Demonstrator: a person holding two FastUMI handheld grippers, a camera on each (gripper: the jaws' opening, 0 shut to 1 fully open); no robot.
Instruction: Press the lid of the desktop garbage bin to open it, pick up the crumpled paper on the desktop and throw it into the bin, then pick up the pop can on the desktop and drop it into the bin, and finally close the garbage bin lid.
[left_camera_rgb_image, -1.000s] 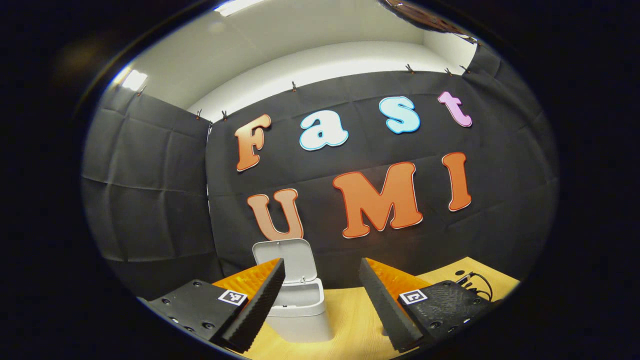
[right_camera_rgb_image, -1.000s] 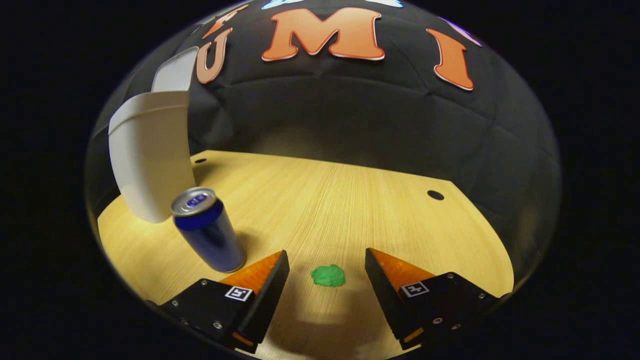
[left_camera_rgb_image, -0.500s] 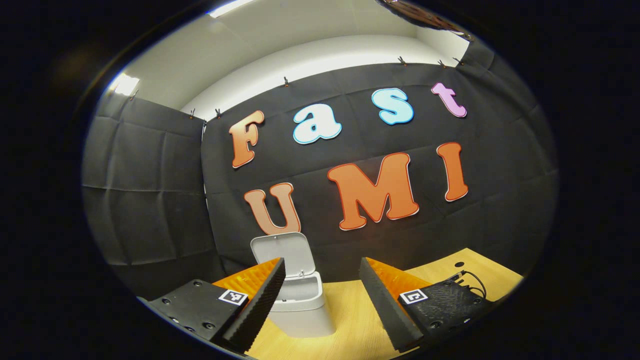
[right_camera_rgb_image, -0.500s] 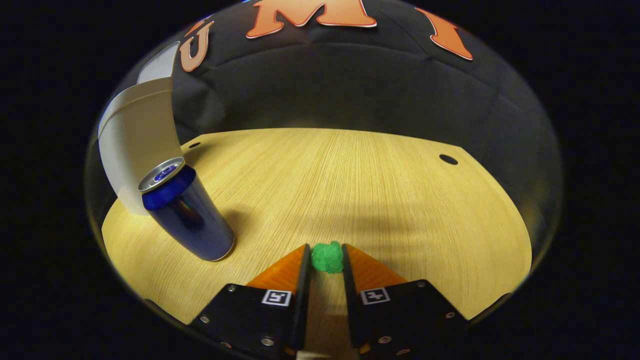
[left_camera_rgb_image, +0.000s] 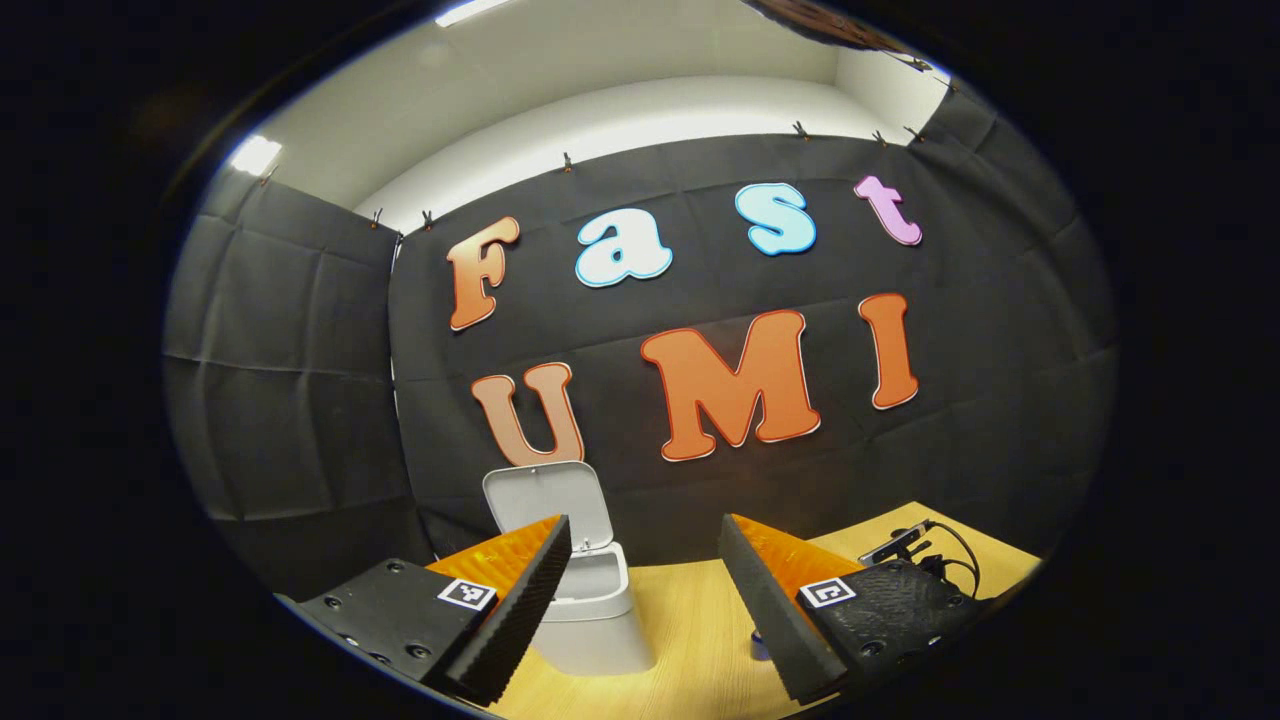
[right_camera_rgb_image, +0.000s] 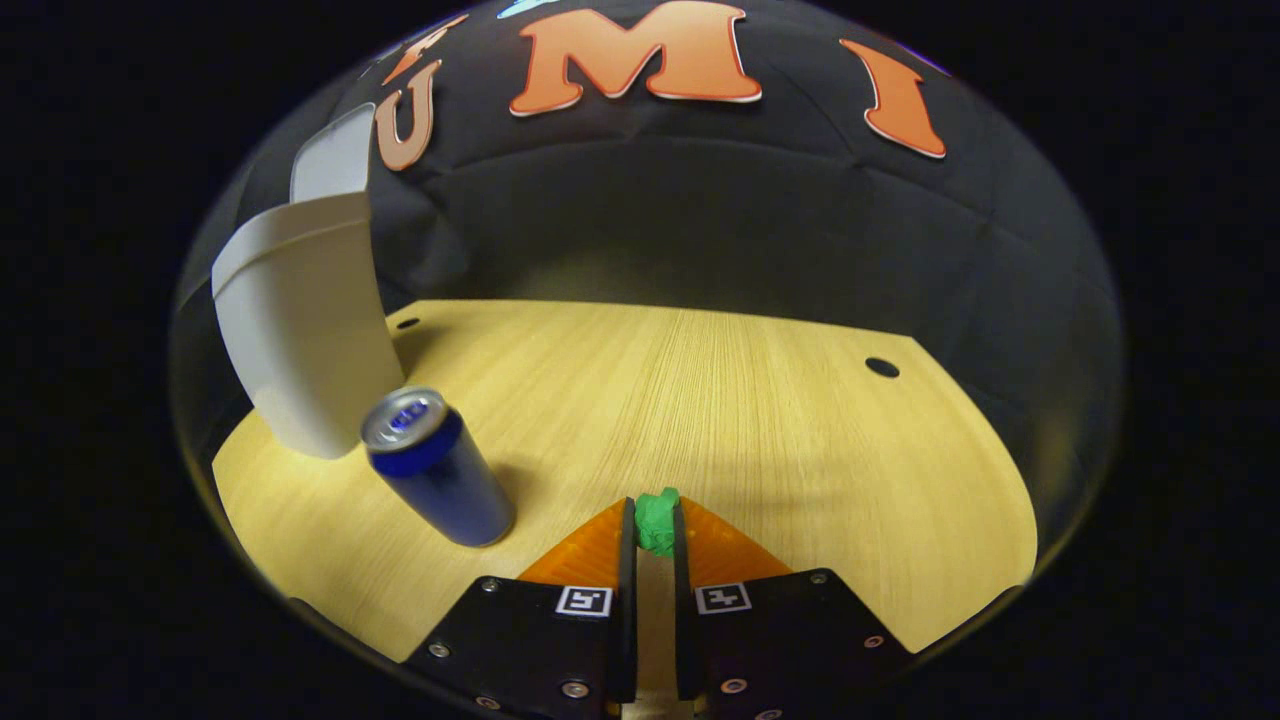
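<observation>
Resting on a pale wood-grain desktop are three task items, one of each: one garbage bin, one pop can, one crumpled paper. The garbage bin is a smooth white plastic tub with rounded corners, standing at the desktop's back-left area in the right gripper view; in the left gripper view the garbage bin is showing its flat rounded lid standing raised behind the opening. The pop can is a glossy blue cylinder with a silver top, standing upright just in front of the garbage bin and beside it. The crumpled paper is a small green wad with a rough wrinkled surface, sitting well to the right of the garbage bin and the pop can. The right gripper is clenching the crumpled paper, both fingers pressing its sides at the tips. The left gripper is hanging released, its ribbed fingers wide apart, with the garbage bin partly behind its left finger. Two round dark holes are marking the desktop's back corners.
</observation>
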